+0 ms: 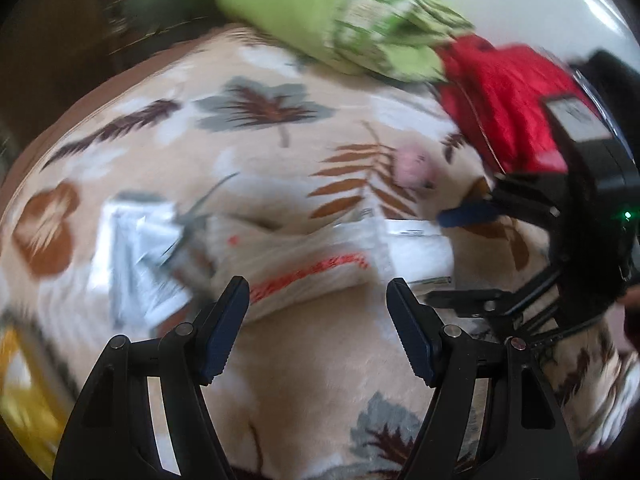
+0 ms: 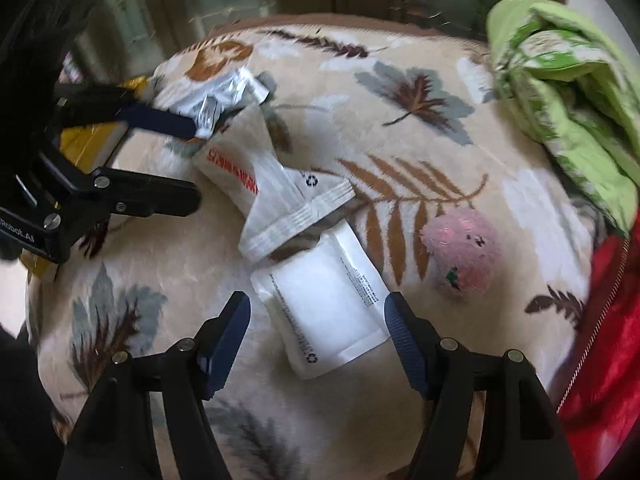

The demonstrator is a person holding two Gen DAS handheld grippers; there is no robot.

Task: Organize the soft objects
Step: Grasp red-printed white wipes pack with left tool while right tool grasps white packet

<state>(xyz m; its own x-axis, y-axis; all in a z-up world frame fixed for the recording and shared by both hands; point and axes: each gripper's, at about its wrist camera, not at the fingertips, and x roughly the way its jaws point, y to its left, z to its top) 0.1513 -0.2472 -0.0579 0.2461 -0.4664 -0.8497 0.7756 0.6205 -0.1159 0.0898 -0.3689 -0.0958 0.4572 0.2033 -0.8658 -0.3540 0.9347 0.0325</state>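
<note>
Several soft packets lie on a leaf-patterned blanket (image 2: 400,128). A crumpled cream pouch with red print (image 1: 304,276) (image 2: 248,164) sits just ahead of my left gripper (image 1: 318,300), whose jaws stand open above it. A flat white pouch (image 2: 324,304) (image 1: 416,248) lies between the fingers of my right gripper (image 2: 318,312), which is open with its pads apart from the pouch. A silver packet (image 2: 216,92) (image 1: 136,260) lies beyond. In the right wrist view, the left gripper (image 2: 192,160) straddles the cream pouch's end. A pink fuzzy ball (image 2: 460,252) (image 1: 412,164) rests nearby.
A bunched green quilt (image 2: 568,88) (image 1: 320,20) and a red cloth (image 2: 608,320) (image 1: 508,100) lie along one side of the bed. A yellow box (image 2: 88,140) sits at the other edge. Dark furniture and windows stand beyond the bed.
</note>
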